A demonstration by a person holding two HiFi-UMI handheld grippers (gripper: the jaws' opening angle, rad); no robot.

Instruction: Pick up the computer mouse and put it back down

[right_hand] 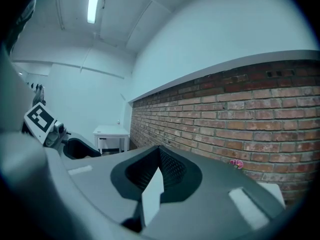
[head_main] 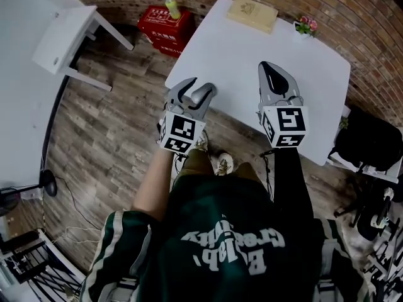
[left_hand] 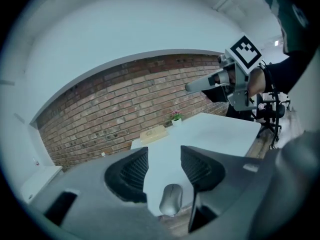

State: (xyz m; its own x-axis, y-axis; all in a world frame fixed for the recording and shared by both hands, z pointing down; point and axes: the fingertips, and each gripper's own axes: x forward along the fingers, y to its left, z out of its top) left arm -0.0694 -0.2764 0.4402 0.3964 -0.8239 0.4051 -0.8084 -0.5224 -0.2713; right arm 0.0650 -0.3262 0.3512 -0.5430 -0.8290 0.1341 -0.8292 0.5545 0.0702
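Left gripper (left_hand: 164,152) roughly half open, nothing in it, tipped down over near edge of table (head_main: 252,49). Looks lined up to straddle mouse (left_hand: 171,199), which sits on that edge near left corner, under the gap, untouched. Right gripper (right_hand: 159,151) closed on nothing, parked over table, out of the way I guess.

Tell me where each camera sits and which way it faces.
Head view: on the person's head, looking steeply down at the white table; torso, arms, left gripper and right gripper show.
Left gripper view: along its open jaws, over the computer mouse, toward the brick wall; right gripper shows.
Right gripper view: along its shut jaws toward that wall; left gripper shows.
Shared: pink flowers, in all three.
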